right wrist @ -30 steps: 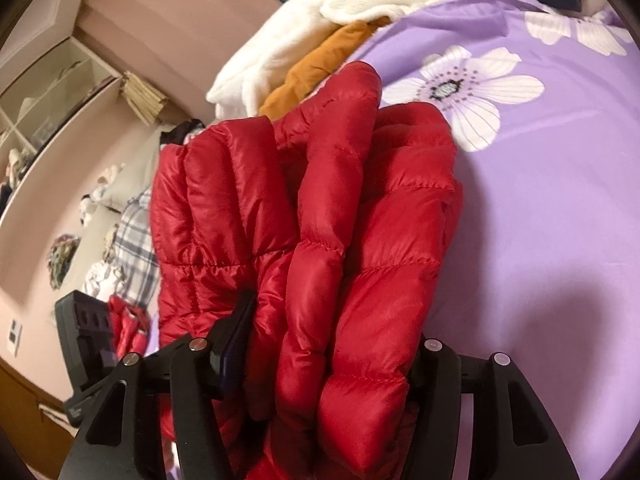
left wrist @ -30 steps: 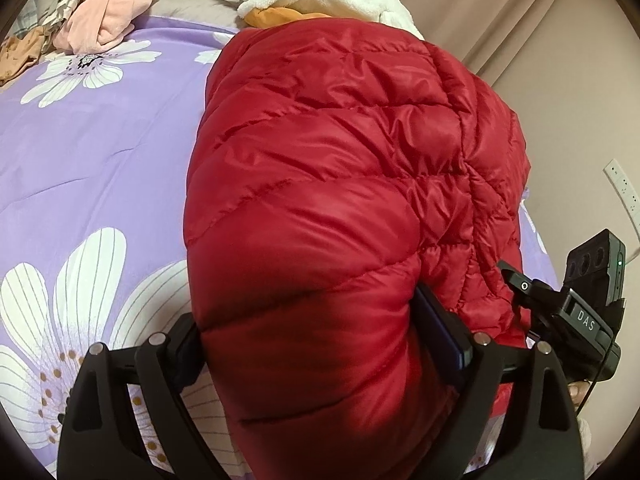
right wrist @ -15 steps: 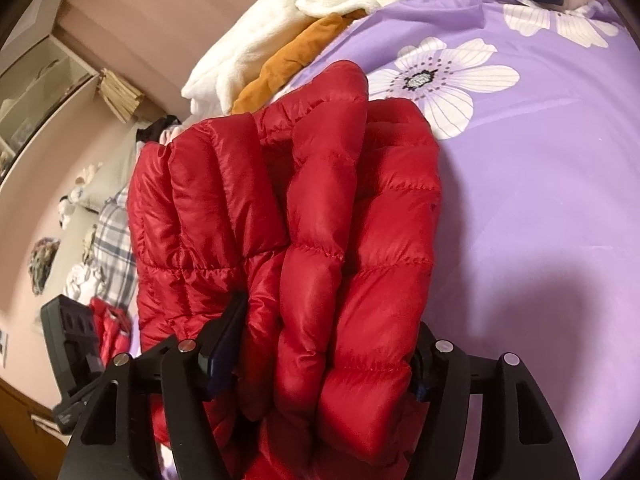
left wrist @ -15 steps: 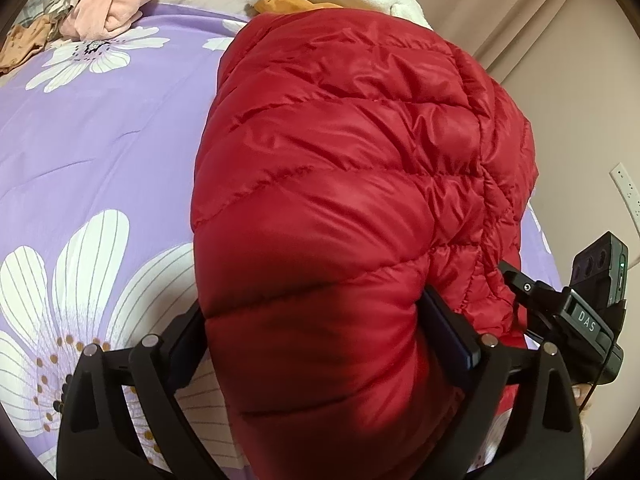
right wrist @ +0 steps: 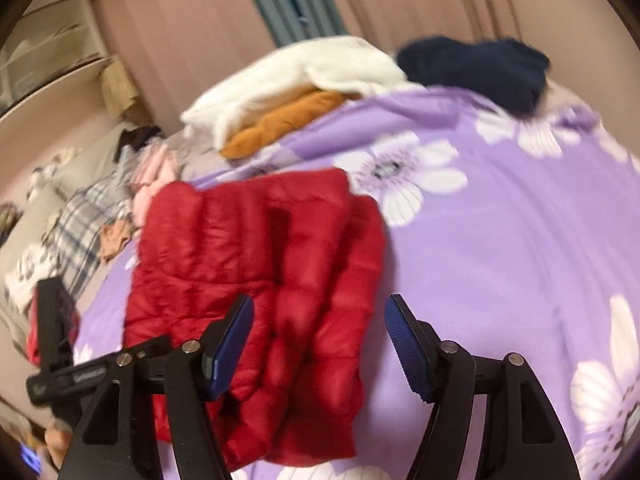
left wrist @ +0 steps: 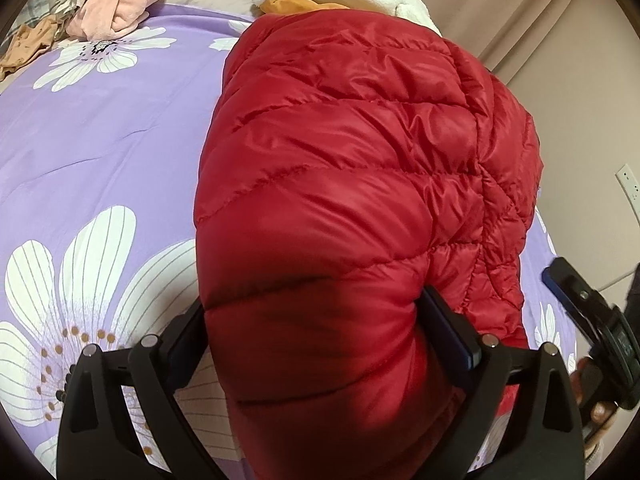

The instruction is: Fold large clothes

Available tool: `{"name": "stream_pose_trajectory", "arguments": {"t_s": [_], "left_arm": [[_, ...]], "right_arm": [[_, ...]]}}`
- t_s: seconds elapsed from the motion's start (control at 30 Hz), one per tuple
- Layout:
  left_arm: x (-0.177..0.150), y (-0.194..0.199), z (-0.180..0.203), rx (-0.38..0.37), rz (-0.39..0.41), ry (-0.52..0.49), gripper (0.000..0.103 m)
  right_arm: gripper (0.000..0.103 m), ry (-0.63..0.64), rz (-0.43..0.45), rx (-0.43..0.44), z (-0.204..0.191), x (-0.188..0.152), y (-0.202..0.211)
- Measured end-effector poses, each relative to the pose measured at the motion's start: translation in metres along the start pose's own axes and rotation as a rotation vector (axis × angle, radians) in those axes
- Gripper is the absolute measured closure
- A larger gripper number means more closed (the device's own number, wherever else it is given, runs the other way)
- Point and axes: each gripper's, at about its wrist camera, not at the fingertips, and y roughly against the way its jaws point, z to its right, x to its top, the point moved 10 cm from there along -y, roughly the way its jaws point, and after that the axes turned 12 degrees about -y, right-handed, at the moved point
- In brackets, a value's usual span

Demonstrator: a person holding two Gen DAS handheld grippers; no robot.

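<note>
A red quilted down jacket [left wrist: 360, 184] lies folded in a thick bundle on the purple flowered bed cover [left wrist: 100, 140]. My left gripper [left wrist: 316, 320] is shut on its near puffy end, which bulges out between the two fingers. In the right wrist view the jacket [right wrist: 240, 248] rests on the bed cover [right wrist: 500, 220], below and beyond my right gripper [right wrist: 320, 308]. That gripper hangs open above it, both blue pads bare and touching nothing. One of its fingers [left wrist: 560, 284] shows at the right edge of the left wrist view.
A white fleece [right wrist: 296, 76] lies over an orange garment [right wrist: 288, 120] at the far side of the bed, beside a navy garment [right wrist: 476, 68]. Pink clothes [left wrist: 120, 12] and a plaid cloth [right wrist: 80, 224] lie further off. Curtains and a wall socket [left wrist: 630, 180] lie beyond the bed.
My right gripper has let go of the jacket's folded layers, opened, and lifted up and back from them. The left gripper keeps its grip in the same place.
</note>
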Motion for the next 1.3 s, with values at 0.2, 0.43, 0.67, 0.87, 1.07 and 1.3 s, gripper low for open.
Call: {"name": "stream_pose_trajectory", "arguments": {"t_s": [0.2,0.43,0.67,0.87,1.07,1.3], "left_arm": [[-0.004,0.004,0.005,0.007,-0.001,-0.005,0.006],[-0.005,0.005,0.007,0.007,-0.001,-0.017,0.006],[-0.002,0.009,0.005,0.011,-0.001,-0.012,0.01],[0.015,0.038,0.012,0.034,0.073,-0.041,0.02],[0.045,0.057,0.021,0.055,0.164,-0.102,0.059],[0.062,0.034,0.023,0.111,0.143,-0.175,0.069]], "right_arm": [[0.061,0.134,-0.027,0.047,-0.032,-0.017,-0.011],[0.071,0.252,-0.084,0.048,-0.053,-0.042,-0.028],[0.071,0.217,-0.146,0.054,-0.042,-0.054,-0.052],[0.071,0.184,-0.151,0.064,-0.042,-0.055,-0.048],[0.071,0.181,-0.154,0.072,-0.043,-0.055,-0.047],[0.071,0.18,-0.155,0.08,-0.042,-0.054,-0.048]]}}
